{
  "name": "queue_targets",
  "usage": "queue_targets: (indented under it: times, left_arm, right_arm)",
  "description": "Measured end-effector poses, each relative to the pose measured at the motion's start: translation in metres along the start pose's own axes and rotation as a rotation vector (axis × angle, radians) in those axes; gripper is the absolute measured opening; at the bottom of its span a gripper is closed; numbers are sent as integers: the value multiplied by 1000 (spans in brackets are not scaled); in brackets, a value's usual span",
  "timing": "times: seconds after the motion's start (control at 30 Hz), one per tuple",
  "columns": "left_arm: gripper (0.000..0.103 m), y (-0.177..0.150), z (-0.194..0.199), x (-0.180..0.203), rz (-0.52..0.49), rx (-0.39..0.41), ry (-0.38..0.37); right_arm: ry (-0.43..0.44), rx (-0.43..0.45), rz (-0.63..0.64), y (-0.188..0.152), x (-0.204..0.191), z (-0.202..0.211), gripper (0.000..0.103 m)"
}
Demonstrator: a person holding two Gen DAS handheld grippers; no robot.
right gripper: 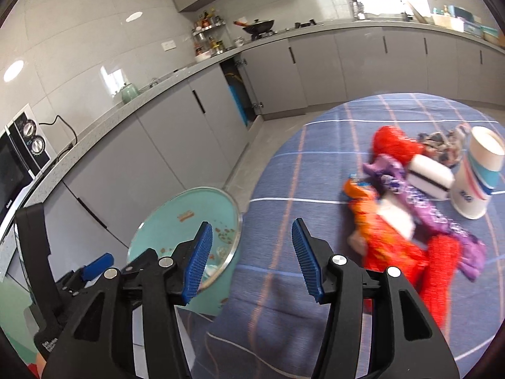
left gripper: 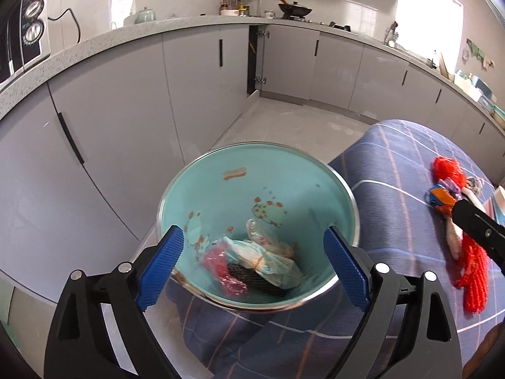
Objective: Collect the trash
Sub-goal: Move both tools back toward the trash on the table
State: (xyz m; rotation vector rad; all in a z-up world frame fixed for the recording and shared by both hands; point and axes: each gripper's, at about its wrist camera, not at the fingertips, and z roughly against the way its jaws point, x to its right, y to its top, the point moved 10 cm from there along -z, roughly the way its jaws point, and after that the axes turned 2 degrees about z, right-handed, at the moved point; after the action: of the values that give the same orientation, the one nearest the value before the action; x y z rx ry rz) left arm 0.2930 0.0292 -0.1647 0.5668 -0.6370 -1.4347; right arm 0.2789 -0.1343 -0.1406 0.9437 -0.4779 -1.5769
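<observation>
A teal bin with a metal rim [left gripper: 318, 186] stands at the table's left edge; it also shows in the right wrist view [right gripper: 148, 224]. Inside lie a crumpled pale plastic bag [left gripper: 268, 262], a pink wrapper [left gripper: 221, 268] and a black piece. My left gripper [left gripper: 252, 265] is open and empty above the bin's mouth. My right gripper [right gripper: 251, 259] is open and empty over the blue checked tablecloth [right gripper: 284, 300]. To its right lies a pile of trash: red netting [right gripper: 442, 268], an orange wrapper [right gripper: 363, 202], a purple wrapper [right gripper: 419, 202], a white sponge [right gripper: 429, 173] and a paper cup [right gripper: 476, 177].
Grey kitchen cabinets [left gripper: 110, 120] and a counter run along the left and back. A microwave [right gripper: 19, 158] sits on the counter at the left. One cabinet door [left gripper: 255, 60] stands ajar. Light floor tiles [left gripper: 293, 123] lie between table and cabinets.
</observation>
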Motion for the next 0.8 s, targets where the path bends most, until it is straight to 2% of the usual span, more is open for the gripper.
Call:
queue_targets:
  times: [0.37,0.8]
  left_arm:
    - [96,-4,12,51,-75,13,-24]
    - [97,-26,23,102,-149,-6,-80]
  right_arm:
    - [-70,18,-60,-10,59,36,53]
    - [-169,21,-121,-32,120,69,53]
